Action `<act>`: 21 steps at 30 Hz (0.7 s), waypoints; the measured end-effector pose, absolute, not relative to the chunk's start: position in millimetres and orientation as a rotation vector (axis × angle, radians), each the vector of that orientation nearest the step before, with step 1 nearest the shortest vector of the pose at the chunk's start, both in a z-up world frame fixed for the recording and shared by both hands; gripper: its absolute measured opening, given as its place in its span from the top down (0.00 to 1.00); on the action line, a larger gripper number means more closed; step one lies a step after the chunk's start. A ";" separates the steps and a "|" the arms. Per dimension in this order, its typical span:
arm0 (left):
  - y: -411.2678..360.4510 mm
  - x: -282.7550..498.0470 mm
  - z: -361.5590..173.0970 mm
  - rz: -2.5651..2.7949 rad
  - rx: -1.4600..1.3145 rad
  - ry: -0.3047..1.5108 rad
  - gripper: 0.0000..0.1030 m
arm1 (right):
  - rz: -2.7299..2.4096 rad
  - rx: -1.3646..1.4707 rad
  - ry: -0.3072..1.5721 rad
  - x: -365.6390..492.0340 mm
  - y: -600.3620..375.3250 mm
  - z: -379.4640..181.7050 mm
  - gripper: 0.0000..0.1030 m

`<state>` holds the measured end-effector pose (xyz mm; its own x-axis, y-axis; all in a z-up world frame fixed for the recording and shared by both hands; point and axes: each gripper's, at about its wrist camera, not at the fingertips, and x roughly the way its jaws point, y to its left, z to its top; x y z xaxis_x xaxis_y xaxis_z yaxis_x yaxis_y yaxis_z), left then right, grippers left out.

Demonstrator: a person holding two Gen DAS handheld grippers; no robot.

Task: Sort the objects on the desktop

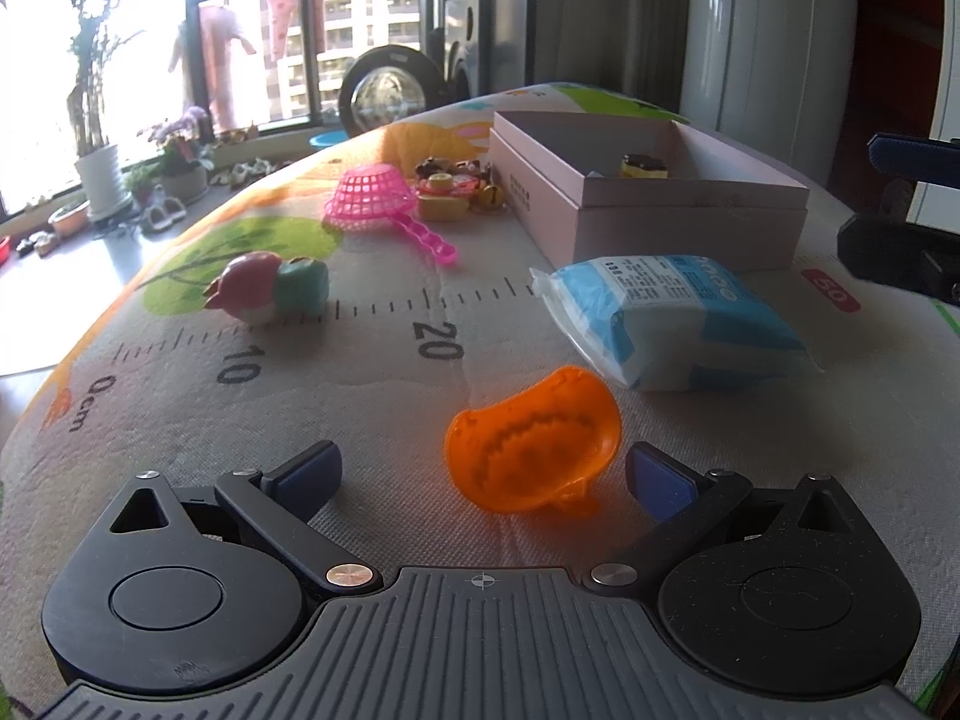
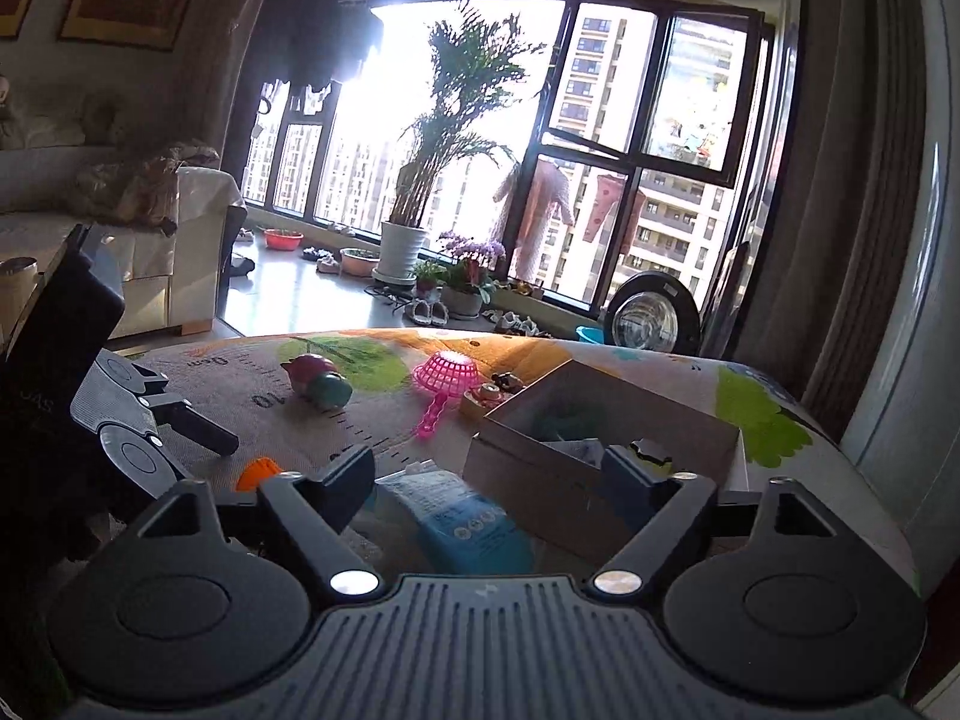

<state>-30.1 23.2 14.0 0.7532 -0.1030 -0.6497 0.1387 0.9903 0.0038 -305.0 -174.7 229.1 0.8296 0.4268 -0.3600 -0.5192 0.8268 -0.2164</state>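
My left gripper (image 1: 483, 471) is open just above the mat, its fingers on either side of an orange toy mould (image 1: 534, 441) without touching it. A blue tissue pack (image 1: 672, 318) lies beyond it. The pink box (image 1: 690, 210) behind holds a small cake toy (image 1: 645, 167). My right gripper (image 2: 486, 474) is open and empty above the tissue pack (image 2: 474, 525), in front of the box (image 2: 540, 480). The left gripper also shows in the right wrist view (image 2: 198, 426), with the orange mould (image 2: 258, 473) beside it.
A pink strainer (image 1: 375, 198), a pile of small toy foods (image 1: 453, 186) and a pink-and-green toy (image 1: 270, 288) lie on the printed ruler mat (image 1: 360, 396). The mat's edge curves off at left. Windows, plants and a sofa stand beyond.
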 end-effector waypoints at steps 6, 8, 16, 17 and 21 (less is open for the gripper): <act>28.5 -35.5 14.1 -0.143 0.068 0.704 0.00 | 0.586 -0.382 0.473 -242.9 -146.6 217.4 0.05; 29.7 -36.0 14.0 -0.144 0.067 0.708 0.00 | 0.629 -0.394 0.524 -224.9 -137.1 210.4 0.05; 30.2 -37.3 14.1 -0.158 0.068 0.715 0.00 | 0.683 -0.309 0.697 -204.6 -135.5 187.3 0.29; 29.3 -37.5 14.5 -0.159 0.069 0.714 0.00 | 0.669 -0.305 0.702 -208.1 -140.4 190.3 0.34; 18.9 -33.4 15.0 -0.191 0.075 0.711 0.00 | 0.563 -0.296 0.744 -222.6 -164.6 193.1 0.46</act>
<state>-33.4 18.9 15.0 0.7410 -0.1490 -0.6548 0.1997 0.9799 0.0030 -222.6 -164.6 193.1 0.5984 0.3760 -0.7075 -0.5792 0.8132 -0.0577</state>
